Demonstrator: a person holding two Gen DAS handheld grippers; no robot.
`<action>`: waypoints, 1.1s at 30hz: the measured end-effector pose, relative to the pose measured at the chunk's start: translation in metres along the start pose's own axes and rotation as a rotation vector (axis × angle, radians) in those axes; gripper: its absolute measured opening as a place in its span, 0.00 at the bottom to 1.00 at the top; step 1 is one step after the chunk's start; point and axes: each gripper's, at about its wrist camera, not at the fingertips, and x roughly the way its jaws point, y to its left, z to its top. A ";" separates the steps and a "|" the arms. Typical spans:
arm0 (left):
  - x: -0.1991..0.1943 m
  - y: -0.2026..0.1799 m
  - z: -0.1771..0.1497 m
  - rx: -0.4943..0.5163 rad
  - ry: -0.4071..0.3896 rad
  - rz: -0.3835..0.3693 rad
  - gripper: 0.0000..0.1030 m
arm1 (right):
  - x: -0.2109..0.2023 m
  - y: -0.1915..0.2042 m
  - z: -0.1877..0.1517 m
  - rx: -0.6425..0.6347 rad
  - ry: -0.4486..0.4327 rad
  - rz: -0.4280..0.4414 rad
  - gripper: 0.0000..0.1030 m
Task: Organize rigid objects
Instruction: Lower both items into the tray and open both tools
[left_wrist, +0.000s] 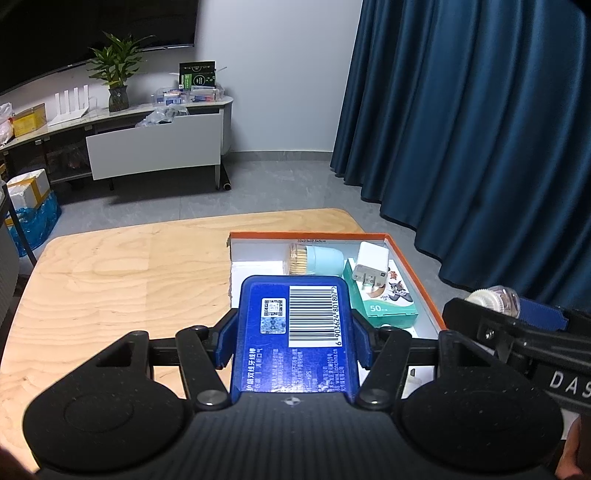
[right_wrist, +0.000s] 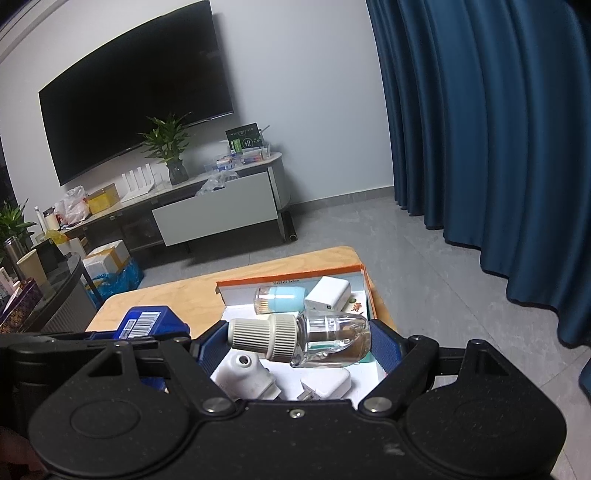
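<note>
1. Crowding the orange-rimmed box (left_wrist: 413, 273) are a toothpick jar (left_wrist: 314, 260), a white charger (left_wrist: 371, 267) and a plaster pack (left_wrist: 388, 302) marked "50".
2. The left gripper (left_wrist: 291, 332) is clamping a blue box (left_wrist: 295, 332), barcode 6903624801807 facing up, at the tray's near edge.
3. The right gripper (right_wrist: 295, 343) is gripping a clear bottle (right_wrist: 317, 341) over the tray.

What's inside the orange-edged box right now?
Inside the orange-edged box: toothpick jar, white charger on a green carton, another plug and white adapter. The held items hide the rest.
</note>
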 end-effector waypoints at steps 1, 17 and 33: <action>0.002 0.000 0.001 0.000 0.002 -0.002 0.60 | 0.001 0.000 0.000 0.001 0.002 -0.001 0.93; 0.021 0.002 0.008 0.006 0.024 -0.012 0.60 | 0.028 -0.003 -0.001 0.006 0.045 -0.007 0.93; 0.050 -0.002 0.023 0.033 0.046 -0.034 0.60 | 0.051 -0.007 -0.004 0.012 0.079 -0.009 0.93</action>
